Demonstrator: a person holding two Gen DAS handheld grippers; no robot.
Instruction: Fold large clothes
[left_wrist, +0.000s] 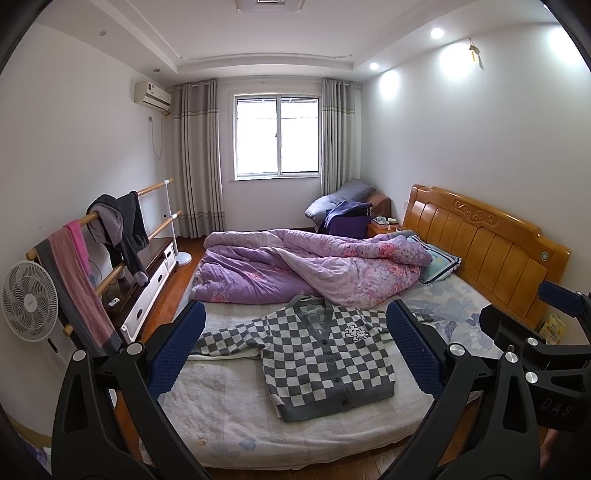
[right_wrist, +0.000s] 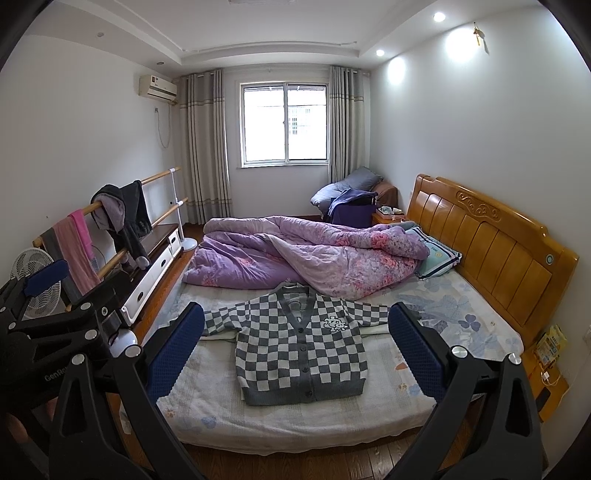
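A grey-and-white checkered cardigan (left_wrist: 325, 354) lies flat and buttoned on the bed (left_wrist: 221, 402), sleeves spread to both sides. It also shows in the right wrist view (right_wrist: 301, 350). My left gripper (left_wrist: 295, 354) is open and empty, held in the air in front of the bed's near edge. My right gripper (right_wrist: 295, 354) is open and empty too, also well short of the cardigan. The right gripper's body shows at the right edge of the left wrist view (left_wrist: 535, 354); the left gripper's body shows at the left of the right wrist view (right_wrist: 55, 325).
A crumpled purple quilt (left_wrist: 295, 266) lies across the far half of the bed, next to a pillow (left_wrist: 439, 264) by the wooden headboard (left_wrist: 491, 243). A clothes rail with hanging garments (left_wrist: 110, 236), a fan (left_wrist: 29, 301) and a low cabinet (left_wrist: 151, 280) stand on the left.
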